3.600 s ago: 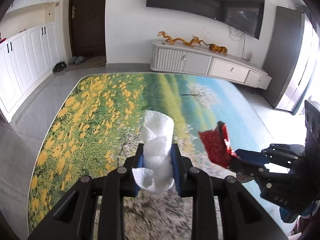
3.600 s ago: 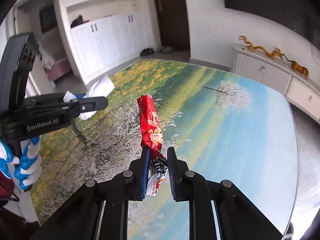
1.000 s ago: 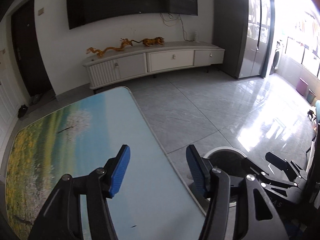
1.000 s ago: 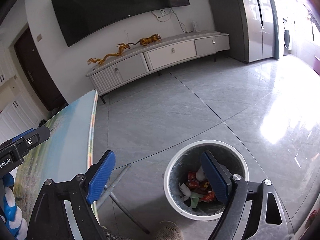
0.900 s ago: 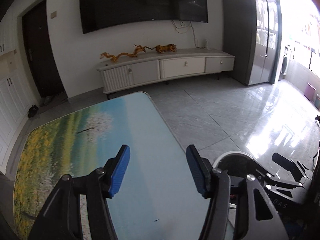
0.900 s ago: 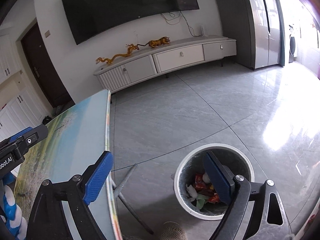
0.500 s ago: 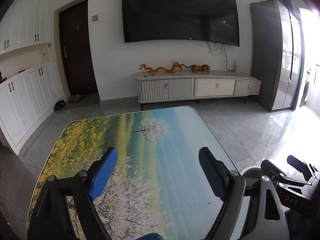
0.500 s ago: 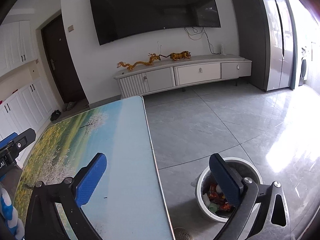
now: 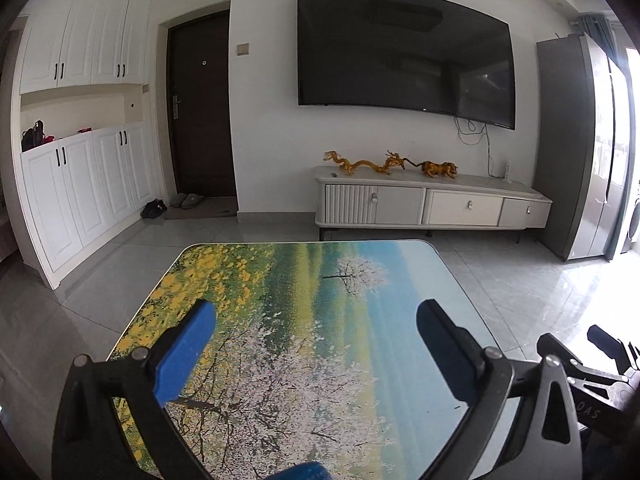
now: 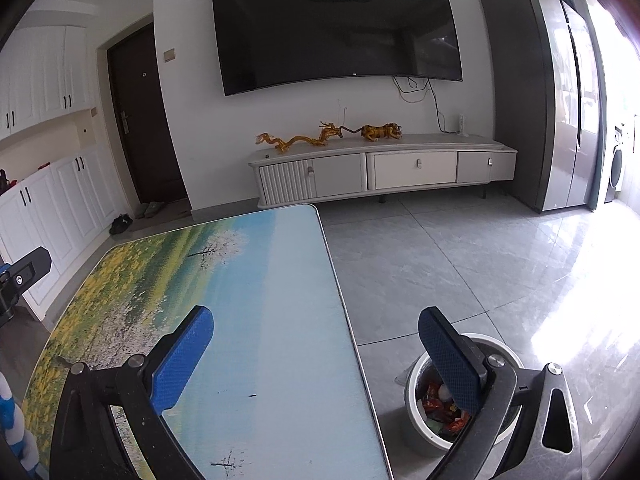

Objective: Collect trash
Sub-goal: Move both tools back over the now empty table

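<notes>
Now both of your hand-held grippers, left (image 9: 316, 336) and right (image 10: 316, 340), are spread wide and hold nothing. The bin (image 10: 416, 428) sits on the floor low to the right of the worktop (image 10: 260, 280) (nearest your right one), and no trash shows on the worktop.

The surface (image 9: 304, 320) bore a printed landscape: yellow flowers, green meadow, white blossom trees, pale blue sky. Beside the surface, the white bin (image 10: 416, 436) held red and green wrappers (image 10: 438, 400). Both tools had blue pads (image 9: 182, 354) on black frames. The floor (image 10: 460, 264) was grey tile.
</notes>
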